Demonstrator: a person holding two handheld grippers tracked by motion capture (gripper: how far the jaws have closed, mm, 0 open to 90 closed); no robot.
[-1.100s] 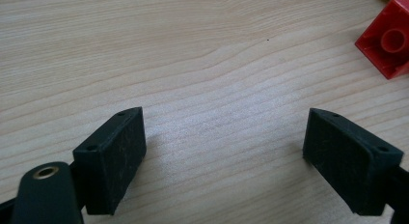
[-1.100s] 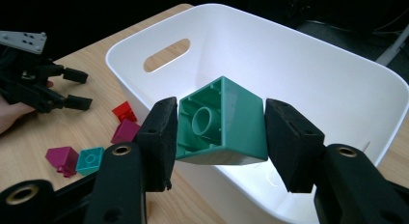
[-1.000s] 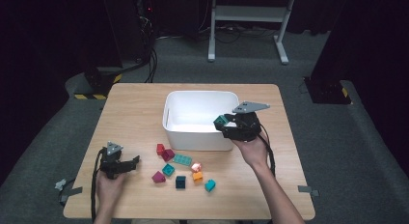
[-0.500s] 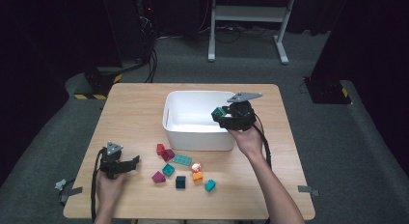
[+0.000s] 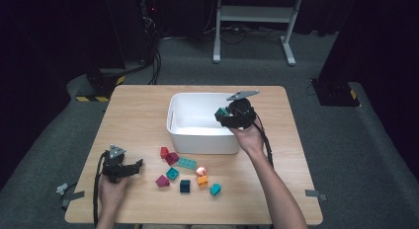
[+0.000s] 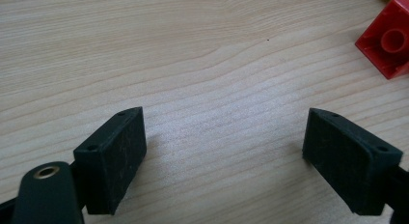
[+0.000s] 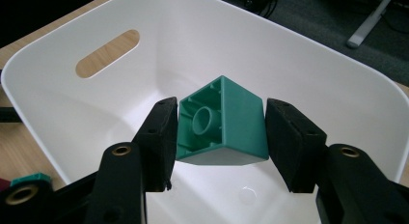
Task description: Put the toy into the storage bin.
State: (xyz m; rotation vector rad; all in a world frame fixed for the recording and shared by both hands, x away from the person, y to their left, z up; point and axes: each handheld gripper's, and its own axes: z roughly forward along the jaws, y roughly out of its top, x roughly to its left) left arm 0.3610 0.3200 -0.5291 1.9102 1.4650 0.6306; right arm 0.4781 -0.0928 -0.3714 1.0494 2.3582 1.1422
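My right gripper (image 5: 222,114) hangs over the right part of the white bin (image 5: 197,136). It grips a green brick (image 5: 220,111), which is tilted with its hollow underside toward the camera. In the right gripper view the brick (image 7: 231,122) sits between the two pads above the bin's inside (image 7: 299,64), and both pads still touch it. The jaws have just been opening slightly. My left gripper (image 5: 139,165) rests low at the table's front left, open, with bare wood between its pads (image 6: 115,156).
Several loose bricks lie in front of the bin: a red one (image 5: 164,151), a magenta one (image 5: 172,158), a teal plate (image 5: 187,163), an orange one (image 5: 202,179) and others. The red brick (image 6: 390,45) lies beyond my left gripper. The bin's floor looks bare.
My right gripper has carried the green brick from the bin's front right rim farther back and left, over the bin. The left gripper has stayed still.
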